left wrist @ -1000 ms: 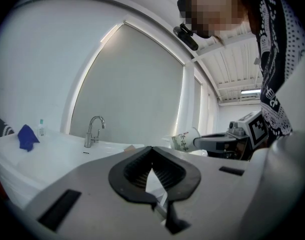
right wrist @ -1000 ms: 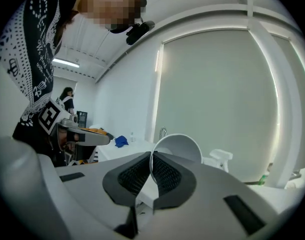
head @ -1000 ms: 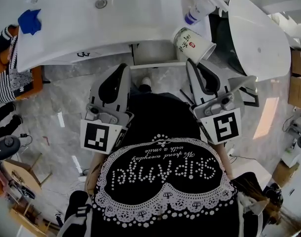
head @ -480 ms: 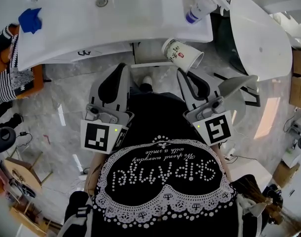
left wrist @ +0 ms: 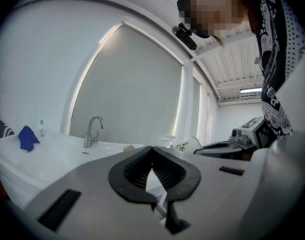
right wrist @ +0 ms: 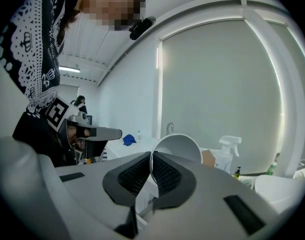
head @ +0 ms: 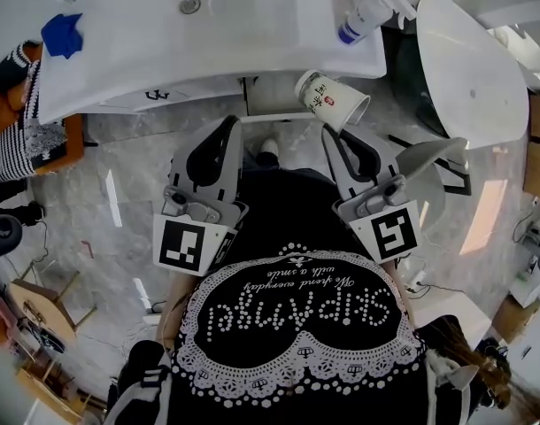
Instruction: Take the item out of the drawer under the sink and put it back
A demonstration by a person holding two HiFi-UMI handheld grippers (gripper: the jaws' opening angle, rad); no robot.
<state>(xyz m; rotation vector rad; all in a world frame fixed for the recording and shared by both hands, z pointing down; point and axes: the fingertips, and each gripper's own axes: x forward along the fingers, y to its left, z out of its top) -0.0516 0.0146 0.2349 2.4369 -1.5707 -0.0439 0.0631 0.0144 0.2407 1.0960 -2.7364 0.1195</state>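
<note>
A white paper cup (head: 332,100) with red print lies tilted, its mouth toward me, held by its rim. My right gripper (head: 334,129) is shut on that rim; in the right gripper view the cup's wall (right wrist: 178,145) is pinched between the pads of the right gripper (right wrist: 151,156). The cup hangs just right of the drawer's white front edge (head: 272,115) under the sink counter (head: 208,51). My left gripper (head: 232,124) is shut with nothing in it, its tip near the drawer's left side; the left gripper (left wrist: 151,149) shows closed pads.
A faucet (left wrist: 94,130) and a blue cloth (head: 61,35) sit on the counter, with a spray bottle (head: 362,16) at its right end. A large white rounded fixture (head: 472,60) stands at the right. The floor is grey marble (head: 119,166).
The right gripper has carried the cup left and a little nearer, from by the counter's right end to beside the drawer. The left gripper has hardly moved.
</note>
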